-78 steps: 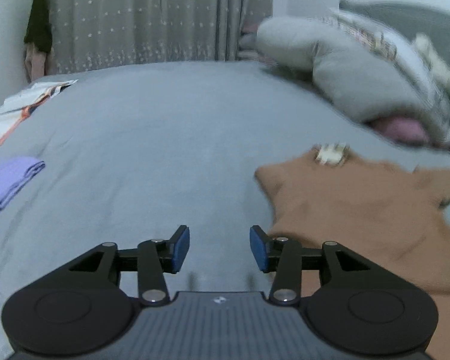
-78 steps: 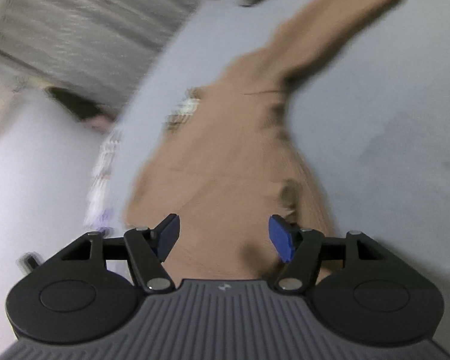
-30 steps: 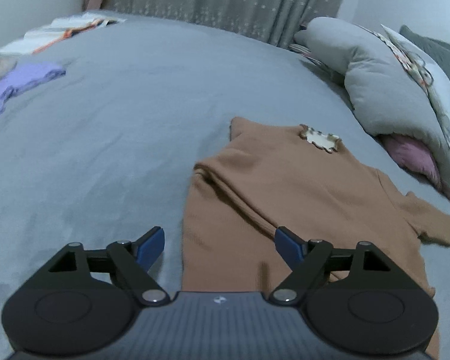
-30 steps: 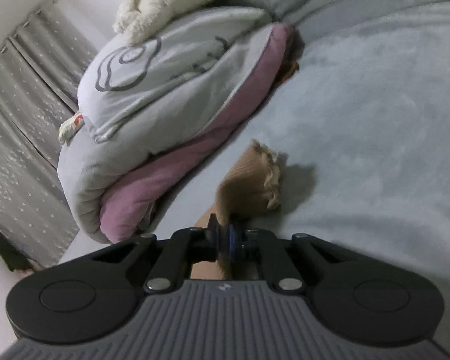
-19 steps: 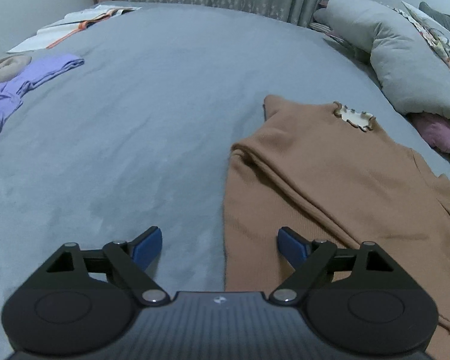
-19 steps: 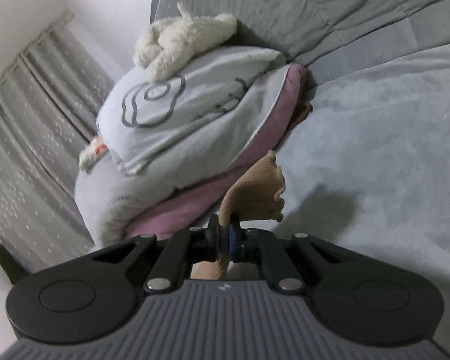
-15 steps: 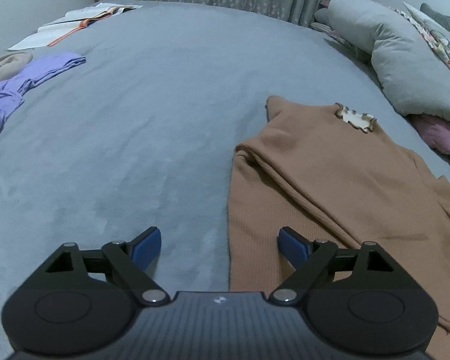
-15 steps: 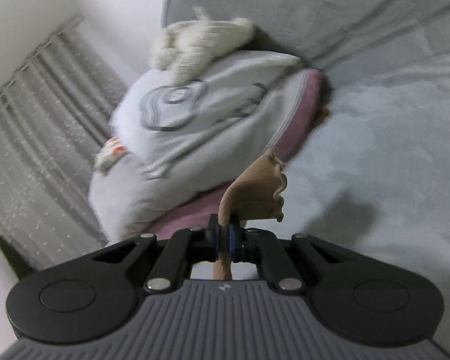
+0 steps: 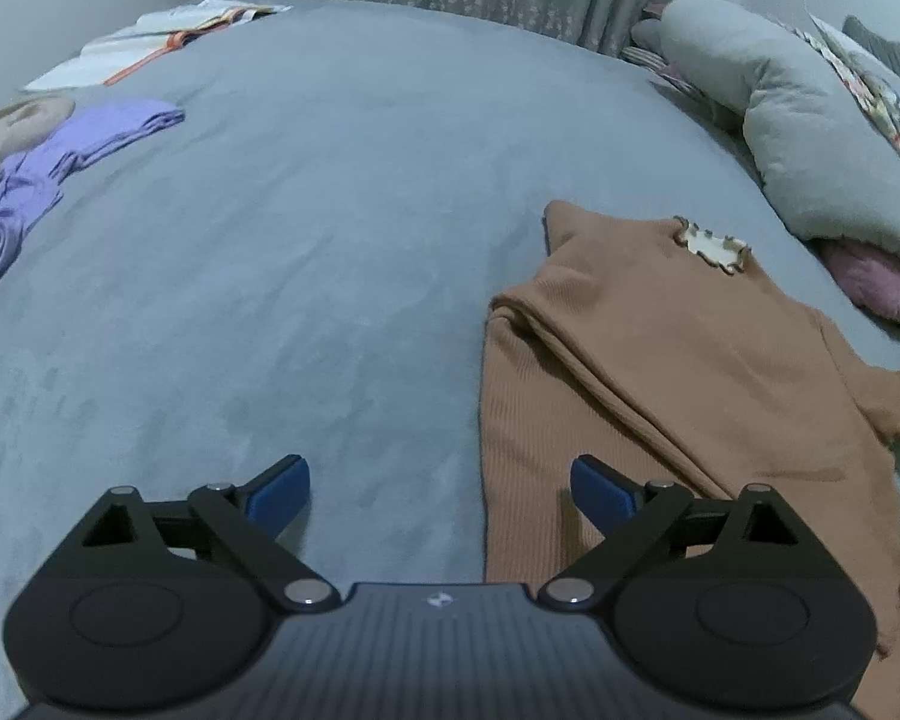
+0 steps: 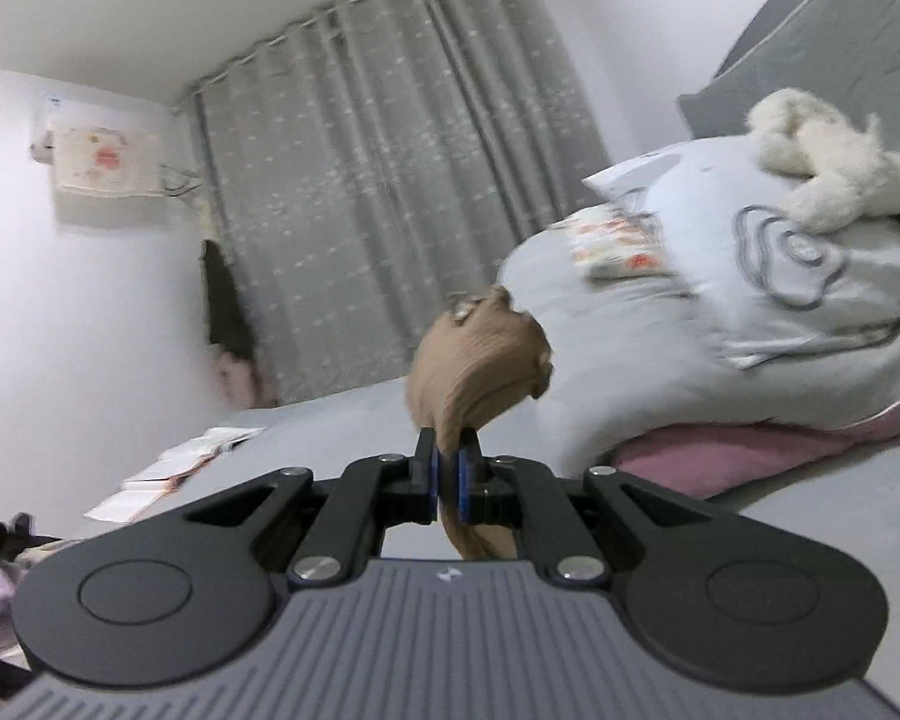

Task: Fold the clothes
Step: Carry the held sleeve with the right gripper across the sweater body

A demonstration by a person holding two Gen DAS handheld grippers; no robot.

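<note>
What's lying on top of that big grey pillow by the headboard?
A fluffy white stuffed toy lies on the grey pillow, near its top edge. A pink cushion peeks from underneath. The brown sleeve covers part of the pillow's left end.

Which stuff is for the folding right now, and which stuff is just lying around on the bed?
For the folding:
- brown top
- its sleeve, pinched in the right gripper
- left gripper, jaws opening, nothing between them

Just lying about:
- purple clothes
- papers
- pillows
- white plush toy
- curtain
</note>
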